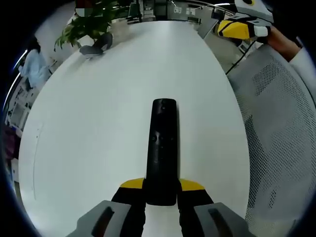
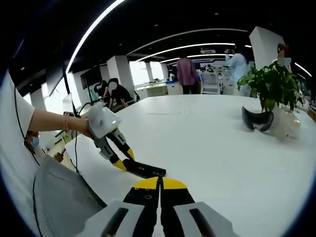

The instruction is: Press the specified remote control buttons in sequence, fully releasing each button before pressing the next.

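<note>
The left gripper (image 1: 161, 195) is clamping the remote (image 1: 162, 148) on the worktop (image 1: 98, 123); the right gripper (image 2: 159, 185), jaws together, is hovering, needing to descend onto a button.

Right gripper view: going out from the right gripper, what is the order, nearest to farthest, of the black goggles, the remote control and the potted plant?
1. Remote control, flat on the white table just beyond the right gripper, held at its left end by the left gripper.
2. Black goggles, far right.
3. Potted plant, right behind the goggles.
</note>
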Demonstrator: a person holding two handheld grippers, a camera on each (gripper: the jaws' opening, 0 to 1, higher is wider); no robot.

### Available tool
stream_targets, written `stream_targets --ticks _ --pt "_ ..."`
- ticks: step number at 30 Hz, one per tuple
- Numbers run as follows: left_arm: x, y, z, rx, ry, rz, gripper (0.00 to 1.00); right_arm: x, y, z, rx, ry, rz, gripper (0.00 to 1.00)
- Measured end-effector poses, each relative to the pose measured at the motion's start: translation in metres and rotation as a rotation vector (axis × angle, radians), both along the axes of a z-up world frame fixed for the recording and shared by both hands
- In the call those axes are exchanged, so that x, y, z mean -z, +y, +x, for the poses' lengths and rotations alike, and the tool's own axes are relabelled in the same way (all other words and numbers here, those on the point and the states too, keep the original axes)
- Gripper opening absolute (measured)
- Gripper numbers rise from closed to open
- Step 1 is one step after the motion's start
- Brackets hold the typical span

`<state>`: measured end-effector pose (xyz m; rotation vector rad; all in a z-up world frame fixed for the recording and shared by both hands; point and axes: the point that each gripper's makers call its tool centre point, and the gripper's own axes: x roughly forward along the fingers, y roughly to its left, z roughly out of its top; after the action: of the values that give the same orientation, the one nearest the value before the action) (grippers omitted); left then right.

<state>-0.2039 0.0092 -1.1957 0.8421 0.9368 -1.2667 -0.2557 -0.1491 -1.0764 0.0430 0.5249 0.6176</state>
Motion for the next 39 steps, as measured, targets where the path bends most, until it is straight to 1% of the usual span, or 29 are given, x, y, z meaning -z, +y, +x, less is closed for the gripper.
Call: stream_targets --ticks 10,16,22,25,28,31,34,36,39 --pt "0.0 -0.002 -0.022 0.02 0.0 0.001 0.23 0.005 0.011 0.002 -0.069 0.017 -0.044 0.0" --pt "0.0 -0.002 -0.034 0.013 -0.001 -0.002 0.23 0.007 0.02 0.003 -0.123 0.024 -0.073 0.0" --pt "-0.001 -0.002 -0.044 -0.005 0.0 -0.014 0.23 0.012 0.031 0.002 -0.189 0.041 -0.099 0.0" --pt "-0.001 -0.003 -0.05 -0.006 0.0 -0.01 0.23 0.017 0.038 0.0 -0.239 0.055 -0.118 0.0" --pt "-0.001 -0.003 -0.052 -0.009 0.0 -0.013 0.23 0.024 0.043 -0.001 -0.282 0.076 -0.133 0.0" --pt "-0.001 -0.002 -0.054 -0.004 -0.002 -0.029 0.23 0.033 0.046 -0.002 -0.317 0.099 -0.155 0.0" --pt "-0.001 -0.002 -0.055 0.018 -0.006 -0.045 0.23 0.05 0.048 -0.007 -0.379 0.154 -0.19 0.0" --pt "-0.001 -0.002 -0.056 0.038 -0.007 -0.056 0.23 0.059 0.049 -0.009 -0.42 0.175 -0.231 0.0" --pt "-0.001 -0.003 -0.056 0.062 -0.009 -0.063 0.23 0.075 0.052 -0.012 -0.507 0.197 -0.322 0.0"
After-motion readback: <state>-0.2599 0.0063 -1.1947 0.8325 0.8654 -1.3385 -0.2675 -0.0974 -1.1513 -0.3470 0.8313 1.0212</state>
